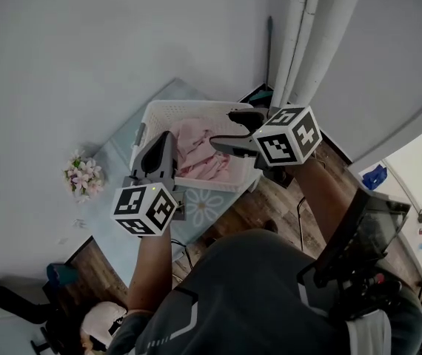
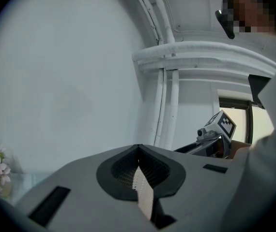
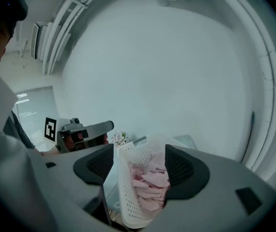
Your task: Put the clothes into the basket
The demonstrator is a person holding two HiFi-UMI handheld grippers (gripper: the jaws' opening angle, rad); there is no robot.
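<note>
A plain pale wall (image 1: 85, 50) fills the background behind the basket, and white pipes (image 1: 307, 35) run along it past the basket's far right corner. The white basket (image 1: 189, 109) sits on a light blue table (image 1: 122, 150). Wood floor (image 1: 270, 198) shows beside the basket's near right edge.

The basket's walls are perforated. The pink clothes (image 1: 200, 154) lie crumpled inside it, filling most of its bottom. In the right gripper view the same basket (image 3: 128, 187) and clothes (image 3: 150, 185) show beyond that gripper.

The left gripper (image 1: 163, 135) is at the basket's left side, over the rim there. Its own view shows the left gripper (image 2: 138, 151) with jaws together, tips meeting, and only wall and pipes beyond them. The right gripper (image 1: 229, 130) is over the basket's right half, above the clothes. In its own view the right gripper (image 3: 139, 166) has its jaws well apart, the pads pressing on nothing.

A small bunch of pink and white flowers (image 1: 84, 174) stands on the table, well to the left of the basket.
</note>
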